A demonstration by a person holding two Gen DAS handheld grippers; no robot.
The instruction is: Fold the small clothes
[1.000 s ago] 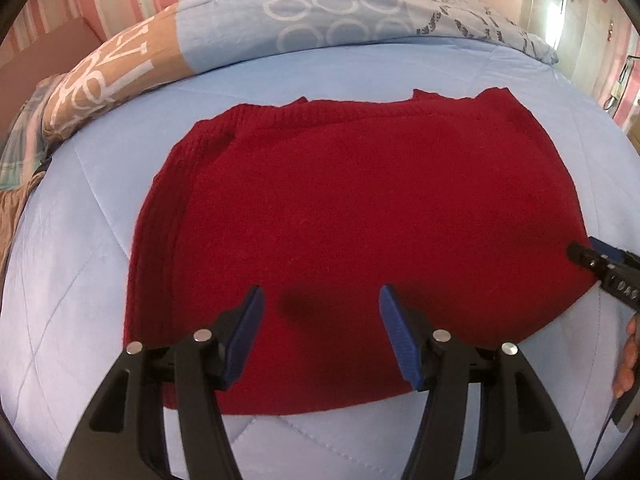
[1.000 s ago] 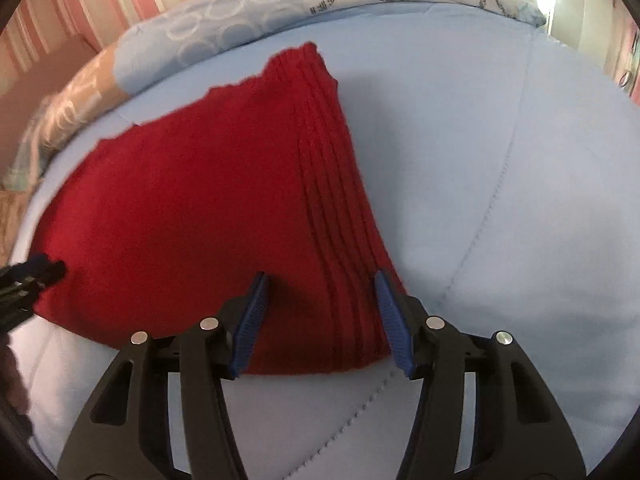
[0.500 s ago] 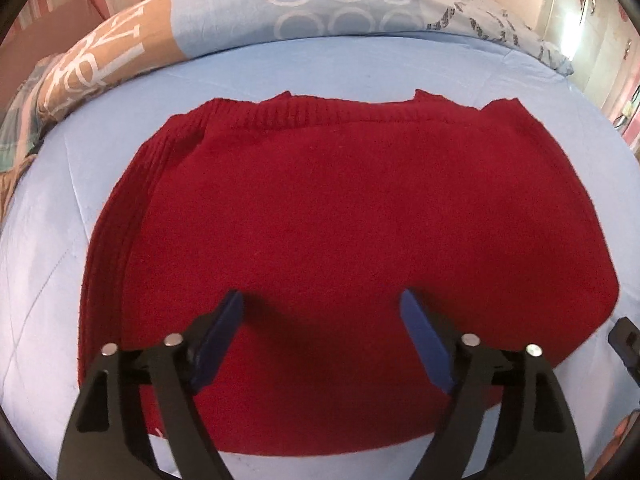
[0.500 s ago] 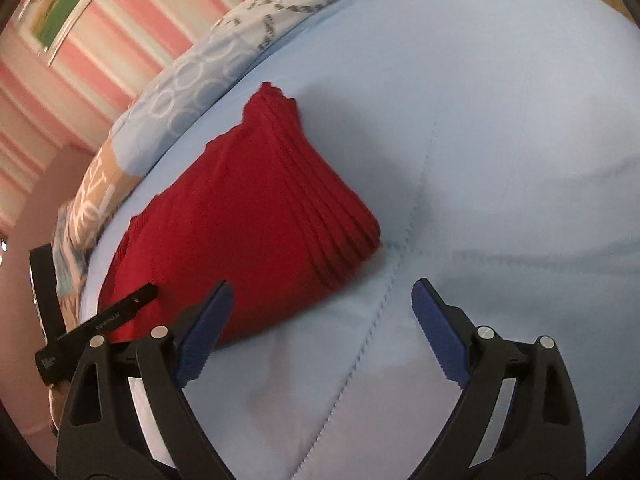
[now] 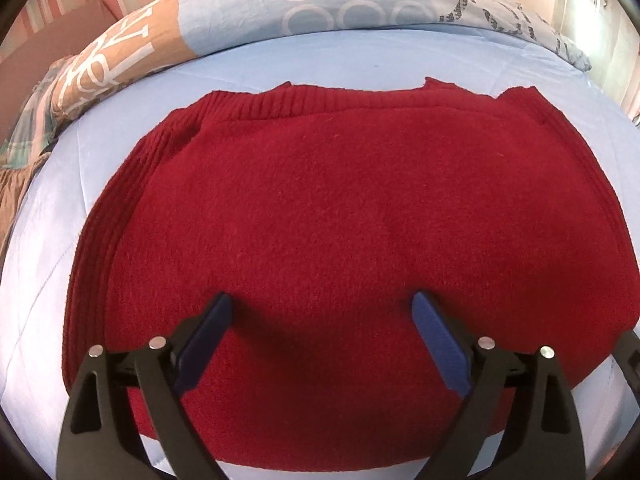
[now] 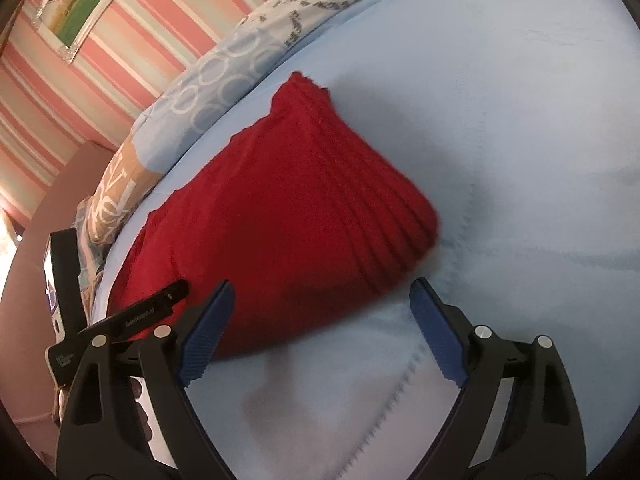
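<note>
Hovering with both tongs spread and empty: left tongs (image 5: pixel 322 324) sat over the red sweater (image 5: pixel 344 216), folded flat on the bed (image 6: pixel 520 128); right tongs (image 6: pixel 322 312) beside its corner. Next fold looked due; you needed an edge pinch.

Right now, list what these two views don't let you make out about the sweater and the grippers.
- Red sweater, left wrist view: its near hem is partly covered by the left gripper; layers beneath the top one are hidden.
- Sweater's near-right corner, right wrist view: motion-blurred.
- Left gripper seen in the right wrist view: only one side shows; its opening is unreadable there.
- Right gripper: whether it touches the bedspread is unclear.
</note>
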